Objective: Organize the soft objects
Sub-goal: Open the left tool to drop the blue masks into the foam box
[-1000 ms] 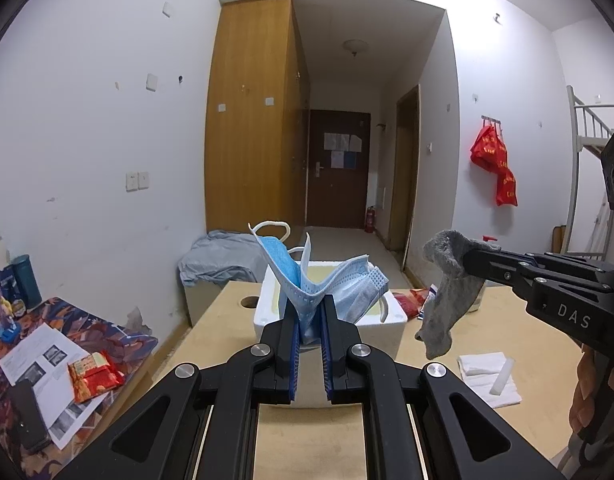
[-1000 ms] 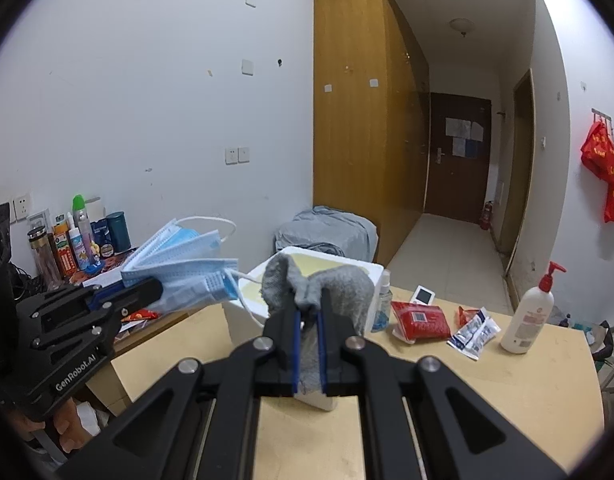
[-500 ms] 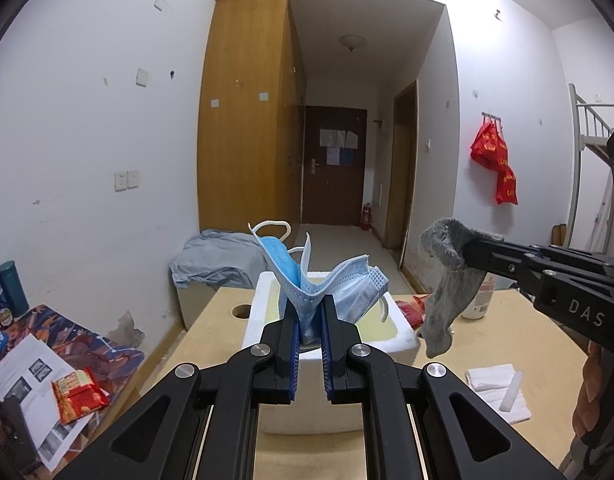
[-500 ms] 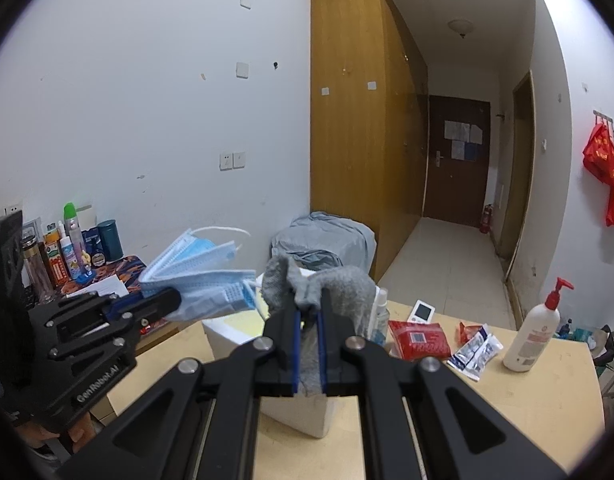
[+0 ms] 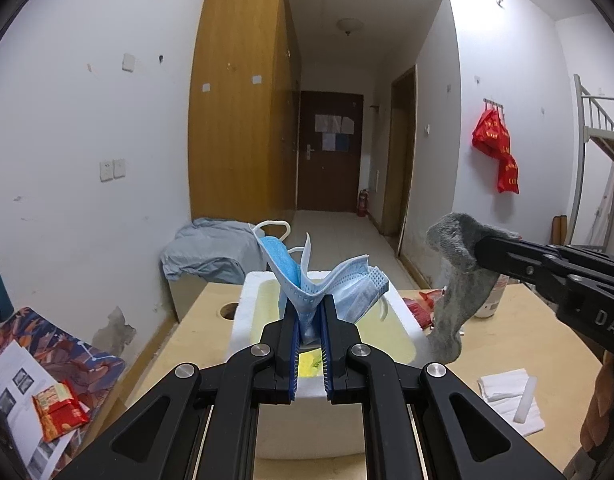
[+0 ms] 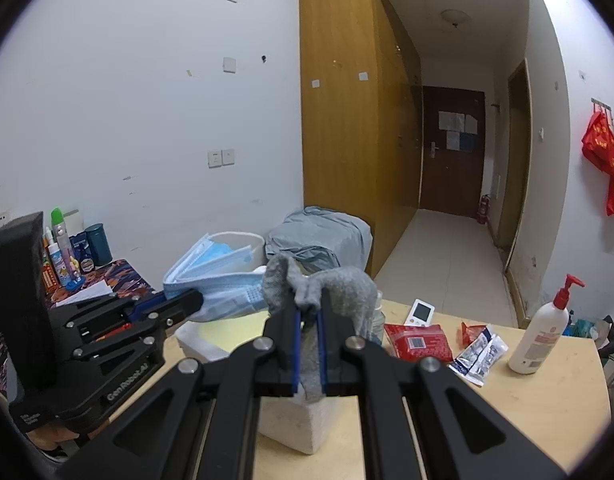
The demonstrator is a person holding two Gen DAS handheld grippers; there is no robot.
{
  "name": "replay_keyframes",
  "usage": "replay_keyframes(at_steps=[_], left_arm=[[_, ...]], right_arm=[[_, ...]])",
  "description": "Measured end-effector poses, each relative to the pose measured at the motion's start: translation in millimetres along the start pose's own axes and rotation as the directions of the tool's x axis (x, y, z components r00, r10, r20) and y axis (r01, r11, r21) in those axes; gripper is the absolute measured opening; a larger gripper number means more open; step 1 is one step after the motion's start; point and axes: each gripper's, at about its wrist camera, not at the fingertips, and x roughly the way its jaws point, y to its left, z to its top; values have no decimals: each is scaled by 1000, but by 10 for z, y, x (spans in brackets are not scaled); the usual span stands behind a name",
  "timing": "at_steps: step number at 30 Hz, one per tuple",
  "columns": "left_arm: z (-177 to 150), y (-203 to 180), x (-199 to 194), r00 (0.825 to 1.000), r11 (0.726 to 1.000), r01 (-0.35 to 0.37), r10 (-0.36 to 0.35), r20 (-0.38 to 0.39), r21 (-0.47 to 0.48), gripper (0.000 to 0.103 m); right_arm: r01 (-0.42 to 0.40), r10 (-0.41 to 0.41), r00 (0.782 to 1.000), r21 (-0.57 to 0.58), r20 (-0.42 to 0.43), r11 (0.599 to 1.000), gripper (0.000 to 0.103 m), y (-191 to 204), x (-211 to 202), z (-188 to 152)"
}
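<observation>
Over the white foam box on the wooden table, both loads are up in the air and nothing is dropped yet; left gripper is clamped tight on a bunch of blue face masks, which fan up out of the jaws right above the box opening; right gripper is pinched fully closed on a grey sock, which hangs limp off the tips just beside the box's right rim in the left view; my read: grasp and carry are done, release into the box is what's left for both, masks look closer to lined up than the sock; box floor shows yellow with a small bright patch, otherwise looks bare, but the left jaws and masks block most of it, so can't confirm it's empty; folded white cloths on the table near the right edge may be soft items left to sort, can't tell what they are; the red packet, foil sachets and pump bottle are probably not part of it; the sock's lower end is hidden behind the jaws in the right view; the person's hands are cut off at the frame edges.
</observation>
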Motion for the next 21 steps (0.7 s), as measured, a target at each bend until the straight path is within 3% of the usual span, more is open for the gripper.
replay_keyframes(at_steps=[12,15,18,19,20,21], left_arm=[[-45,-26,495,996,999,32,-31,-81,3,10],[-51,-9,520,997,1000,21,-22,-80,-3,20],[-47,-1,555,995,1000,23,-24,-97,-4,59],[-52,-12,554,995,1000,17,-17,-97,0,80],[-51,-21,547,996,1000,10,-9,-90,5,94],[-53,-23,519,997,1000,-1,2,-73,7,98]], right_arm=[[22,-22,999,12,-29,1000,9,-85,104,-32],[26,-26,999,17,-31,1000,9,-99,108,-33],[27,-26,999,16,-33,1000,9,-97,109,-28],[27,-26,999,15,-33,1000,9,-96,109,-26],[27,-26,999,14,-34,1000,9,-93,109,-27],[27,-27,999,16,-34,1000,9,-89,103,-24]])
